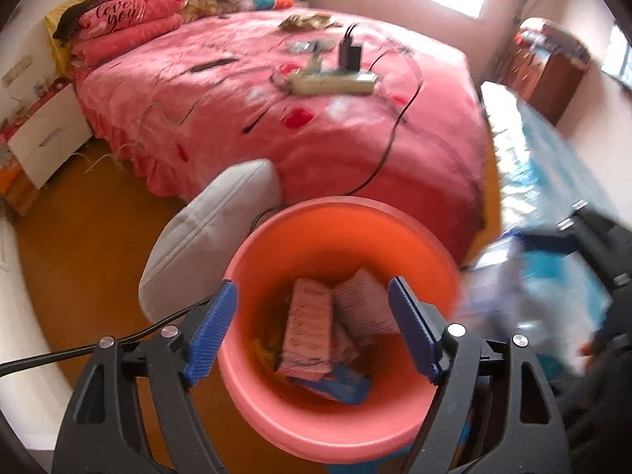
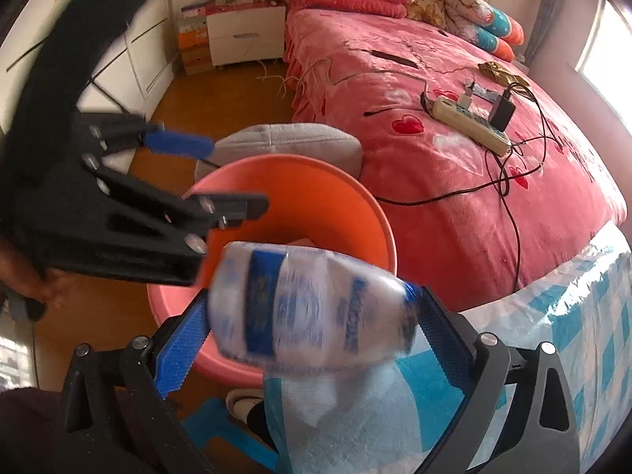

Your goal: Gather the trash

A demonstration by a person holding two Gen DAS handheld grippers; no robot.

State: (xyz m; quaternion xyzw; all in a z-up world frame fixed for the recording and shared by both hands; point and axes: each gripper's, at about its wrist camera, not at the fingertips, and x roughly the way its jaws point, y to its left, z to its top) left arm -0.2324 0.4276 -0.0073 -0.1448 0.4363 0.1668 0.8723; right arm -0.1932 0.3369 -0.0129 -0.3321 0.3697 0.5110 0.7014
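The right gripper has its jaws clamped on a blurred white-and-blue plastic package, held just above the near rim of the orange bucket. The left gripper hovers over the bucket with jaws wide and empty — paper cartons lie inside, beside the pink bed.
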